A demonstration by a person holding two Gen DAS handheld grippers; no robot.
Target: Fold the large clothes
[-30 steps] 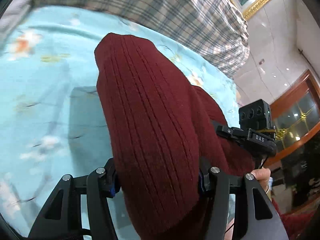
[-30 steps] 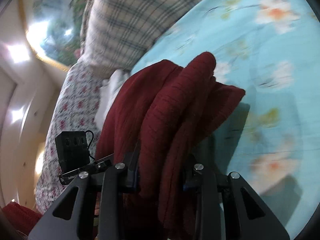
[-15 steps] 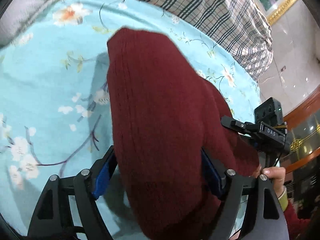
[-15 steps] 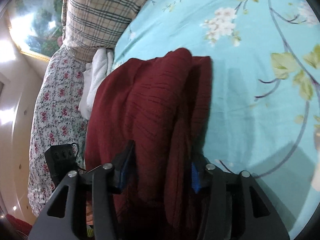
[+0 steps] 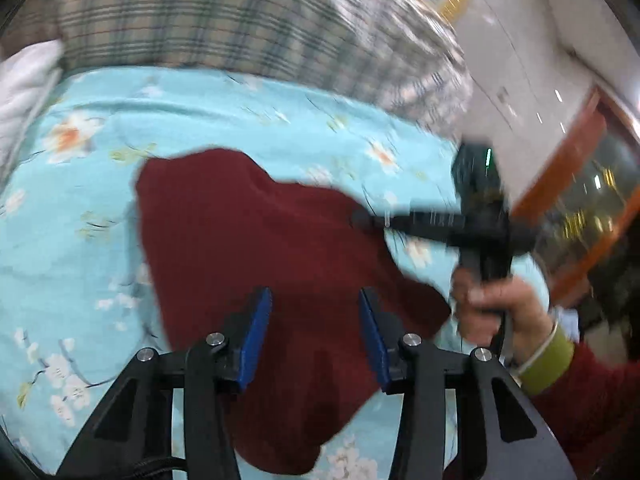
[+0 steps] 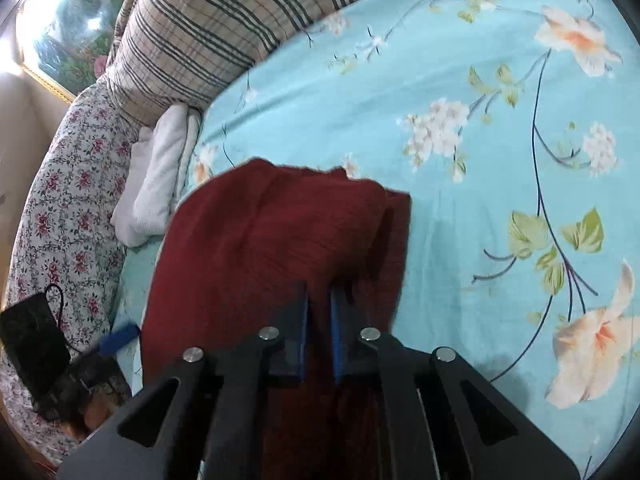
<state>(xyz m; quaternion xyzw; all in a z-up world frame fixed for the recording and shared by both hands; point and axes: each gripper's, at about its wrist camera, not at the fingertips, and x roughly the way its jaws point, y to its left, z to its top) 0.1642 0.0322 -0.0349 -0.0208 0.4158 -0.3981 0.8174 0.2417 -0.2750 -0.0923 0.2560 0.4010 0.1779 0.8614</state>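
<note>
Left wrist view
Garment: a dark red knit sweater (image 5: 256, 248) lies in a bundle on the light blue floral bedsheet (image 5: 72, 208), filling the centre and running down to 6 o'clock under the tool.
Left gripper (image 5: 316, 332): jaws spread wide, blue pads hanging over the knit, nothing between them.
Right gripper (image 5: 480, 220): seen at 3 o'clock, blurred; its tip meets the sweater's edge, the grip itself hard to read here.
Handling: soft, floppy, probably fairly weighty for cloth; it should sag and bunch unless held at two spread points. The ribbed knit should grip well in the pads.
Where to hold: likely the near hem at 6 o'clock, or the left border at 9 o'clock.
Room: open sheet from 8 to 11 o'clock; a plaid pillow (image 5: 224, 28) blocks 12 o'clock.

Right wrist view
Garment: bundled from the centre toward 7 o'clock, with a thick folded edge on its right side.
Right gripper (image 6: 318, 332): jaws drawn close together, a fold of red knit pinched between the blue pads.
Edges: a white towel (image 6: 160, 176) sits just beside the sweater at 10 o'clock, with a floral quilt (image 6: 60, 200) beyond it.
Room: wide bare sheet from 1 to 5 o'clock, the best side to spread and fold.
Risk: layers may slide apart when lifted.
</note>
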